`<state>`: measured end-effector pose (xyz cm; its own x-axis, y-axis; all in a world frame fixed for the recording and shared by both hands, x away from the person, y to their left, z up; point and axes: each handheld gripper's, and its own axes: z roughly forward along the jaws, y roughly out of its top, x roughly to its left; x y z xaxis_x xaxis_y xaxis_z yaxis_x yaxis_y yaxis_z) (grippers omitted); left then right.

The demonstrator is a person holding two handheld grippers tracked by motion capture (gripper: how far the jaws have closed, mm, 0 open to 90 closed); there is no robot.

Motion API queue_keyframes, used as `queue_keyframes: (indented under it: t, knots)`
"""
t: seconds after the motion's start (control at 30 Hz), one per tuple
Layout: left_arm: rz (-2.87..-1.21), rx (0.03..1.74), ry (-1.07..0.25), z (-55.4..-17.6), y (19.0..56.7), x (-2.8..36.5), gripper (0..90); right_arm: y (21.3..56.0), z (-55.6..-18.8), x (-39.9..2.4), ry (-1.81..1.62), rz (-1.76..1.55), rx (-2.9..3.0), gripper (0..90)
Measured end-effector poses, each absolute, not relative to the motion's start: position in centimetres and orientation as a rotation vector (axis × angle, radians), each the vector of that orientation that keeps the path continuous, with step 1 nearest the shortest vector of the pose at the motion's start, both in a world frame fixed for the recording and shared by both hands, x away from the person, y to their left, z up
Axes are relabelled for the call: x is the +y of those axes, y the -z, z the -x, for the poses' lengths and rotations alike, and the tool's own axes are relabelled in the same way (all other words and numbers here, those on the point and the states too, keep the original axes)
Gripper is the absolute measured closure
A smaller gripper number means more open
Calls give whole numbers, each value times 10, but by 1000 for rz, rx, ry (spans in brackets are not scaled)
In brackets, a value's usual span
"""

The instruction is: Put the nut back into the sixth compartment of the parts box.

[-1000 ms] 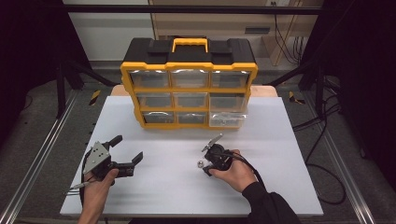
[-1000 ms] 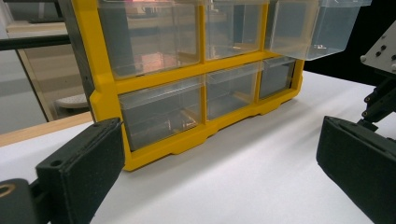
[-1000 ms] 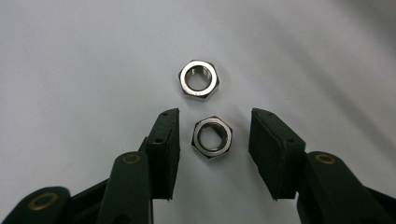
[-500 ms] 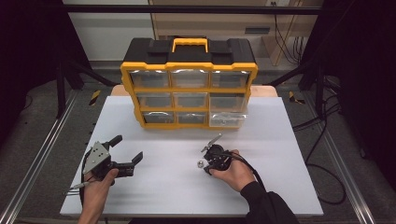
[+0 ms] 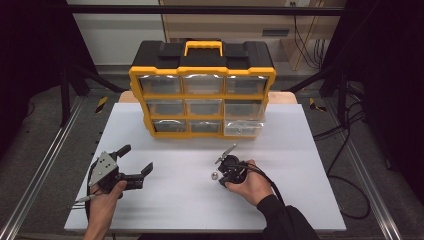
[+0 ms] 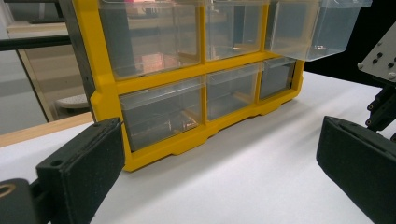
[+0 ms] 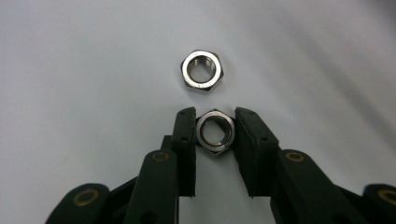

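On the white bench [image 5: 310, 150] before the yellow nine-drawer plastic organiser [image 5: 202, 92], my left claw [image 6: 219, 177] rests open. My right claw [image 7: 215, 133] has just been closing around the nearer steel hex nut [image 7: 215, 132]; I judge pickup imminent.

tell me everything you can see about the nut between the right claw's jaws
The nut is a small six-sided piece of shiny silver metal with a round bore through its middle. It lies flat on the white table, bore facing up. It sits between the black pads of the right claw, whose jaws have just been closing; both pads appear to press on its sides. A second, matching nut lies just beyond it, apart from it.
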<state>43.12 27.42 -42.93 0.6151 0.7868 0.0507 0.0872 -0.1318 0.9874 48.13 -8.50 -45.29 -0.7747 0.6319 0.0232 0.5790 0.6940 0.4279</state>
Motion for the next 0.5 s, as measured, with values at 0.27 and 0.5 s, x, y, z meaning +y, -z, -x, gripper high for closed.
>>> queue_keyframes:
  t: [0.27,0.5]
  knots:
    - [-1606,742,-709,-431,429,275,10,446,-478,-90,-691,-1019,2740,700]
    - [-1609,741,-712,-431,429,275,10,435,-474,-103,-758,-1023,2683,699]
